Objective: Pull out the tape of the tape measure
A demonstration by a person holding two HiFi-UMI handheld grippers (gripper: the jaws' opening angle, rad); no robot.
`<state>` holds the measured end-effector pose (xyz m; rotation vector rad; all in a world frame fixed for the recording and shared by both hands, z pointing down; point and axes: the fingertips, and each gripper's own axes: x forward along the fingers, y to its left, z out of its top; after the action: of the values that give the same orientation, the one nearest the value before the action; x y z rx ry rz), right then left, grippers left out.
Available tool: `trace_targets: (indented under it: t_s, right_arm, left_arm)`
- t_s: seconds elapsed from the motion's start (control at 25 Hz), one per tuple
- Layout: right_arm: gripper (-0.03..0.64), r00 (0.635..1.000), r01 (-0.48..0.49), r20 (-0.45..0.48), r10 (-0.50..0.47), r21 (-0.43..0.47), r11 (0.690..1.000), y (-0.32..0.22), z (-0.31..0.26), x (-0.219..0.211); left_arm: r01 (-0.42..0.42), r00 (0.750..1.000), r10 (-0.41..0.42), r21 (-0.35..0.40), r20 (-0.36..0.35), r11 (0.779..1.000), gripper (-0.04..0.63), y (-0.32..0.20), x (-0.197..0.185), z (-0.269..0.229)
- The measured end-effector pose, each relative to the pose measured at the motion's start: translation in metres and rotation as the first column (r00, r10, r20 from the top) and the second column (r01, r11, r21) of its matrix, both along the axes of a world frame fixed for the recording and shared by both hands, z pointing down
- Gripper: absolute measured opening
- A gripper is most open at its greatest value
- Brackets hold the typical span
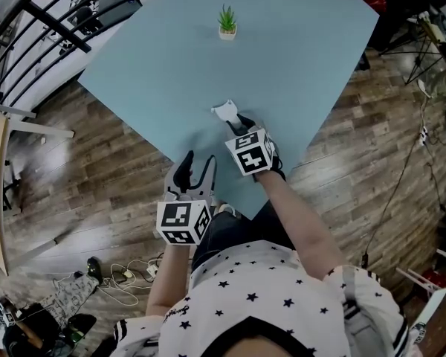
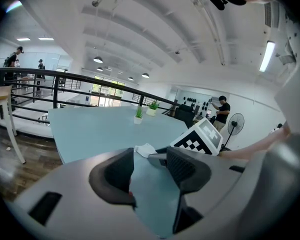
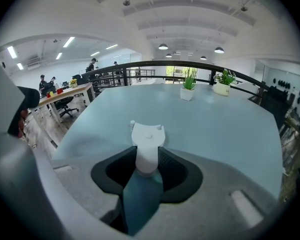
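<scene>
White plastic is pinched between the pads of my right hand-held gripper (image 3: pixel 146 160). They press on the narrow end of the tape measure (image 3: pixel 147 136) from both sides. Its wider, rounded end sticks out ahead of the jaws and lies on the pale blue tabletop (image 3: pixel 225 129), close to the corner nearest me.

My left hand-held gripper (image 2: pixel 150 168) hangs over the tabletop's near edge, to the left of the right one and a little closer to my body. Its 2 jaws are spread apart, with only bare tabletop showing in the gap. In the left gripper view, the tape measure and the marker cube (image 2: pixel 200 136) of the right hand-held gripper sit just ahead and to the right.

Further out there are 2 containers on the tabletop. A small white pot (image 1: pixel 227 32) stands near the middle, well apart from the tape measure, and holds a spiky green plant (image 1: pixel 227 17). A second pot (image 3: pixel 221 89), rounder and cream-coloured, stands at the far edge and holds a leafy plant (image 3: pixel 225 77). In the head view only part of this pot shows, at the top of the frame.

Around the tabletop lies a wooden floor (image 1: pixel 97 192) with cables (image 1: pixel 126 274) on it to my left. A black railing (image 3: pixel 140 64) runs behind the far side.
</scene>
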<state>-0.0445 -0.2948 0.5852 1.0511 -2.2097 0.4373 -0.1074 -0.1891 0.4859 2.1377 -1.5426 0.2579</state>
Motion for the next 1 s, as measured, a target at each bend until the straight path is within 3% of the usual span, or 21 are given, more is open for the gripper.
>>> trace_targets:
  t_s: [0.44, 0.72, 1.0]
  right_arm:
    - [0.14, 0.996, 0.022, 0.081, -0.028, 0.082, 0.996, 0.047, -0.037, 0.004]
    - [0.14, 0.993, 0.058, 0.089, -0.072, 0.146, 0.988, 0.082, -0.069, 0.013]
    - [0.138, 0.99, 0.087, 0.088, -0.107, 0.198, 0.976, 0.126, -0.103, 0.023]
  left_arm:
    - [-0.026, 0.999, 0.026, 0.014, 0.021, 1.0, 0.201, 0.019, -0.004, -0.004]
    - [-0.06, 0.998, 0.058, 0.042, 0.035, 0.997, 0.193, 0.031, 0.002, -0.016]
    - [-0.102, 0.991, 0.094, 0.085, 0.093, 0.991, 0.178, 0.049, 0.009, -0.028]
